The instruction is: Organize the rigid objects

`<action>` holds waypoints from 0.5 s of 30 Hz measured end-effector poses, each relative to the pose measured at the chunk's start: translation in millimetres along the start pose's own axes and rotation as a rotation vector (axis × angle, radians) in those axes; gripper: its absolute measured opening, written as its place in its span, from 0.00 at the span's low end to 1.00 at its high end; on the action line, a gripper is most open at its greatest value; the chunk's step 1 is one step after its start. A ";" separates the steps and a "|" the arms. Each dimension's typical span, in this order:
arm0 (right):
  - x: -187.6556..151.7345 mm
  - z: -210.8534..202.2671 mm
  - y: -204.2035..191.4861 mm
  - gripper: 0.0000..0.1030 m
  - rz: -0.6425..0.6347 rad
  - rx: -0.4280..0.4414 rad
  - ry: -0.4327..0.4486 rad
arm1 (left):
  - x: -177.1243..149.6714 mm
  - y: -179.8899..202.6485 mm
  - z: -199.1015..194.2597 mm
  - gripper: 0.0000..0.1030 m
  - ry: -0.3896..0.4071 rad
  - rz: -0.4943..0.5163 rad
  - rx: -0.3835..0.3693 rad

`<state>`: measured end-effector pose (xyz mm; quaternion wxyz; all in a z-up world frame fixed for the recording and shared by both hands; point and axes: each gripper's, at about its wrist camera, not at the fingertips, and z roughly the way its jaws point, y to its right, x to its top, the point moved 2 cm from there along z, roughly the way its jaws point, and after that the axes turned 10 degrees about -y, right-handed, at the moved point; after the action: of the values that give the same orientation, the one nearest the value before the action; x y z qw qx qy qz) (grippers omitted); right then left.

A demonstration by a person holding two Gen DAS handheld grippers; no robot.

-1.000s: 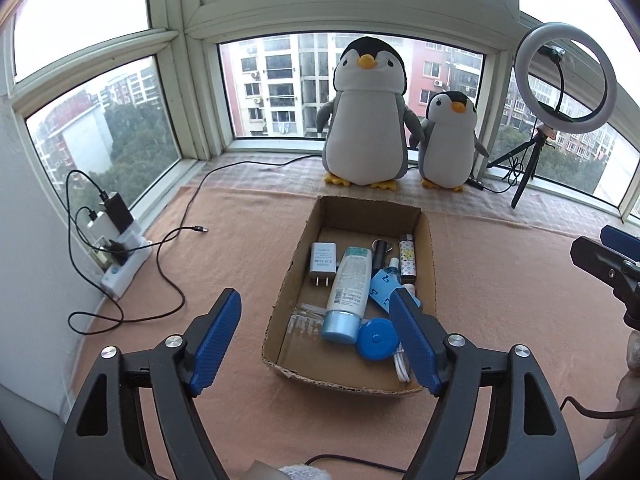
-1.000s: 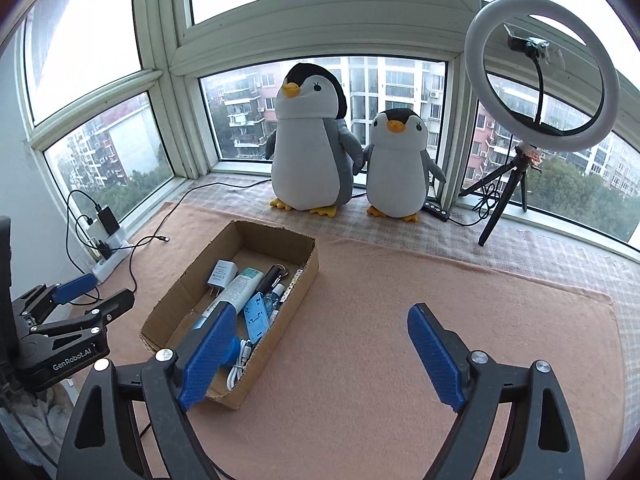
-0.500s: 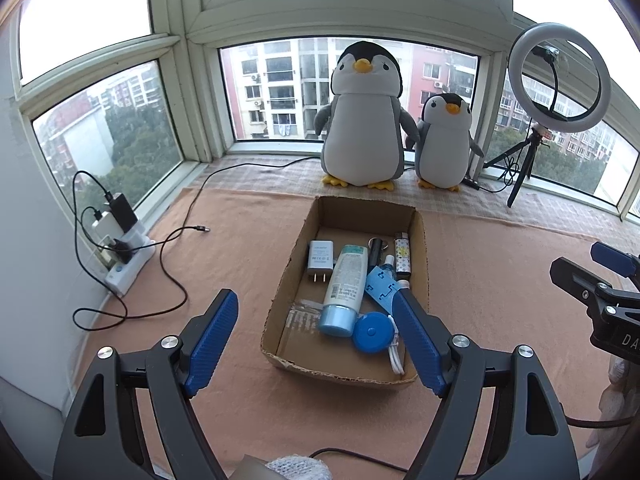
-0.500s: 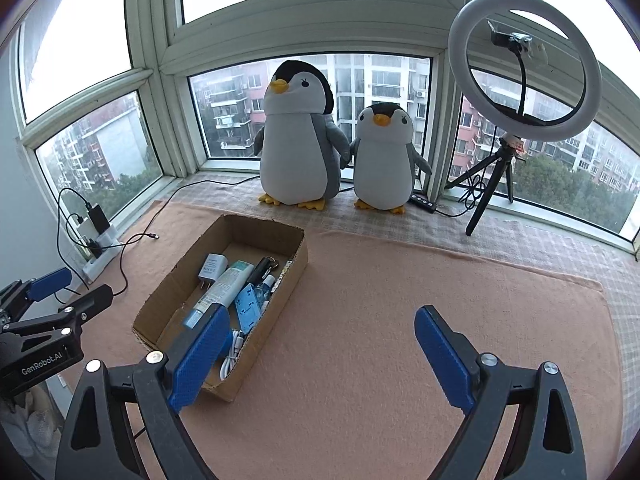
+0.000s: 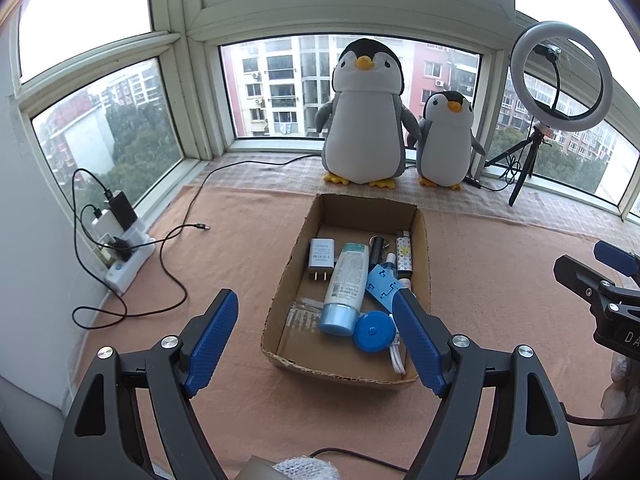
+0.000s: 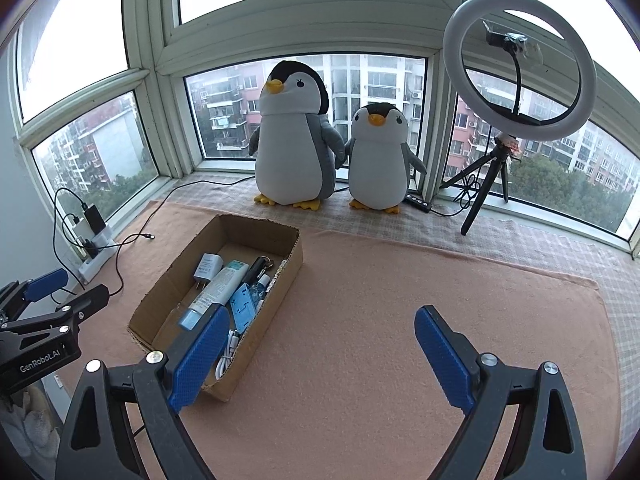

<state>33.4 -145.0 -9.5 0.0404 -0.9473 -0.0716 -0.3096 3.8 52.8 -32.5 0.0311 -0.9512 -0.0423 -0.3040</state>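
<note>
A brown cardboard box point(image 5: 423, 248) point(image 6: 280, 280) lies on the pink mat. It holds a white charger plug point(image 5: 321, 255), a white tube with a blue cap point(image 5: 346, 280), a round blue tape case point(image 5: 373, 331), a blue card point(image 5: 382, 286), a black pen-like item point(image 5: 375, 247), a patterned lighter point(image 5: 404, 251) and a white cable point(image 5: 397, 356). My left gripper point(image 5: 316, 312) is open and empty, held above the box's near end. My right gripper point(image 6: 320, 328) is open and empty, over bare mat right of the box.
Two plush penguins point(image 5: 364, 116) point(image 5: 448, 140) stand on the sill behind the box. A ring light on a tripod point(image 6: 516, 64) stands at the back right. A power strip with chargers and black cables point(image 5: 124, 248) lies at the left wall.
Both grippers have drawn back and risen a little, so the box looks smaller and farther away. The jaws stay open and the box contents have not moved.
</note>
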 end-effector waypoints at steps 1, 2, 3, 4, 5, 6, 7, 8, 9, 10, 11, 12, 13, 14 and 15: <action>0.0 0.2 0.1 0.89 0.000 -0.001 -0.001 | 0.1 0.1 0.1 0.77 -0.001 0.000 -0.001; -0.2 0.5 0.5 0.89 0.000 -0.001 -0.003 | 0.1 0.2 0.1 0.77 -0.001 0.000 -0.002; 0.2 1.1 0.4 0.89 0.001 0.000 -0.005 | 0.2 0.2 0.0 0.77 -0.001 0.000 -0.002; 0.0 1.4 0.6 0.89 0.001 0.000 -0.006 | 0.6 0.0 0.5 0.77 -0.001 -0.001 -0.001; 0.2 1.8 0.6 0.89 0.002 0.001 -0.007 | 0.6 0.0 0.5 0.77 -0.002 -0.001 -0.002; 0.0 1.8 0.8 0.89 0.003 0.002 -0.008 | 0.6 0.1 0.5 0.77 -0.001 0.000 -0.002; 1.0 2.3 0.9 0.89 0.002 0.002 -0.009 | 0.7 0.0 0.5 0.78 -0.001 0.000 -0.001; 1.0 2.2 1.1 0.89 0.003 0.001 -0.009 | 0.7 0.0 0.7 0.78 0.000 0.000 -0.002; 1.1 2.6 0.9 0.89 0.004 0.000 -0.008 | 0.7 0.1 0.7 0.77 -0.002 0.000 -0.002; 1.3 2.8 0.8 0.89 0.005 0.001 -0.008 | 0.7 0.0 0.7 0.77 -0.002 0.000 -0.001; 1.2 2.8 0.9 0.89 0.004 0.001 -0.008 | 0.8 0.0 1.0 0.77 -0.003 0.000 -0.002; 1.2 2.9 0.9 0.89 0.003 0.000 -0.009 | 1.1 0.3 1.2 0.77 -0.004 0.000 -0.002; 1.2 2.9 1.0 0.89 0.003 0.000 -0.009 | 1.1 0.3 1.3 0.77 -0.005 0.000 -0.001; 1.2 2.9 0.9 0.89 0.003 0.001 -0.010 | 1.3 0.3 1.4 0.77 -0.005 -0.001 -0.001; 1.2 3.3 1.0 0.89 0.003 0.001 -0.011 | 1.3 0.3 1.6 0.77 -0.006 -0.002 -0.002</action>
<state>36.4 -145.4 -11.5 0.0409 -0.9490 -0.0708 -0.3044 5.9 52.8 -33.1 0.0300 -0.9521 -0.0429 -0.3014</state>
